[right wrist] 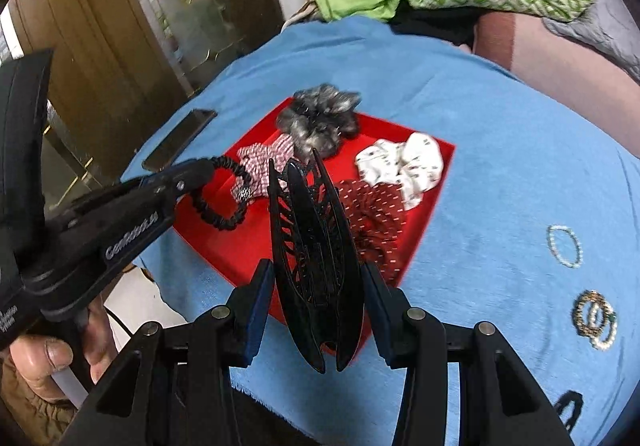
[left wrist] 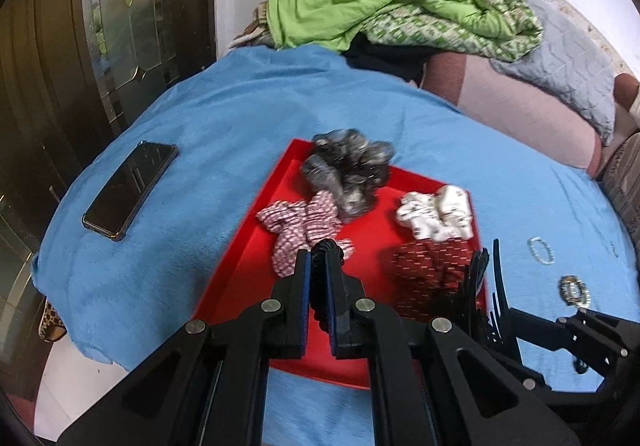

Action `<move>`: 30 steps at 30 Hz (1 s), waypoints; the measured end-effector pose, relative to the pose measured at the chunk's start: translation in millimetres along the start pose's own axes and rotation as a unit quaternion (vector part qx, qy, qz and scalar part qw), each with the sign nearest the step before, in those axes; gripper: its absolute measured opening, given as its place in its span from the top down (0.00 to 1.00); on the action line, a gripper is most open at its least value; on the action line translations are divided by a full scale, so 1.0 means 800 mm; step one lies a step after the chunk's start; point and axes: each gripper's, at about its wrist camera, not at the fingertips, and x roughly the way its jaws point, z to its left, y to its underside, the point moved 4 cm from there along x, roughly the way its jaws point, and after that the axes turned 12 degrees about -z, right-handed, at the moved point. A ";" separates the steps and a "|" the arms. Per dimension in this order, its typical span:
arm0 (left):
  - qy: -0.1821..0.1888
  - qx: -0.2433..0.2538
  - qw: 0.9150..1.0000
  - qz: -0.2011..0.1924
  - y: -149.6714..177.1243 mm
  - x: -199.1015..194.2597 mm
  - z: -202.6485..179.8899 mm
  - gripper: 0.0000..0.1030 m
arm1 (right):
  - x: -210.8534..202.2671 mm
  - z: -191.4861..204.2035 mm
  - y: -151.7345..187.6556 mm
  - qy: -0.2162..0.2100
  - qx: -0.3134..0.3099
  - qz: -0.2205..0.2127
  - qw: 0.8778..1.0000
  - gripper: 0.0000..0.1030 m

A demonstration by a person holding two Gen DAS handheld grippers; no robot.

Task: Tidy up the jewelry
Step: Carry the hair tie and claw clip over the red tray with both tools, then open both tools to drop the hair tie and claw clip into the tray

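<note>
Right wrist | right tool (right wrist: 316, 286) grips hair claw (right wrist: 314, 242) | teeth point away

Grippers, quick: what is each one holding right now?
Left gripper: shut on the black coiled hair tie.
Right gripper: shut on the black claw hair clip.

A: Where did the left wrist view look from?
B: From just behind the left gripper (left wrist: 318, 258), tilted down over the near edge of the red tray (left wrist: 240, 274), close above it, facing the far bedding.
A: And the right wrist view?
B: From behind the right gripper (right wrist: 318, 278), also tilted down, a little farther right. Both shared the tray, the blue cloth (right wrist: 500, 149) and the phone (left wrist: 130, 189).
</note>
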 end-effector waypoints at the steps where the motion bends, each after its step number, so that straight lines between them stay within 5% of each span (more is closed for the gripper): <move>1: -0.005 0.000 1.000 0.005 0.002 0.007 0.004 0.94 | 0.009 0.001 0.003 0.002 -0.002 0.005 1.000 0.53; 22: -0.017 -0.029 0.999 0.025 0.014 0.035 0.025 0.90 | 0.076 0.006 0.024 0.002 0.005 0.043 0.999 0.52; 26: -0.017 -0.033 0.999 0.012 0.003 0.020 0.023 0.73 | 0.073 0.002 0.024 0.001 0.011 0.041 0.999 0.39; 30: -0.021 -0.033 0.999 -0.006 -0.011 0.002 0.020 0.64 | 0.063 0.003 0.020 -0.006 0.008 0.029 1.000 0.36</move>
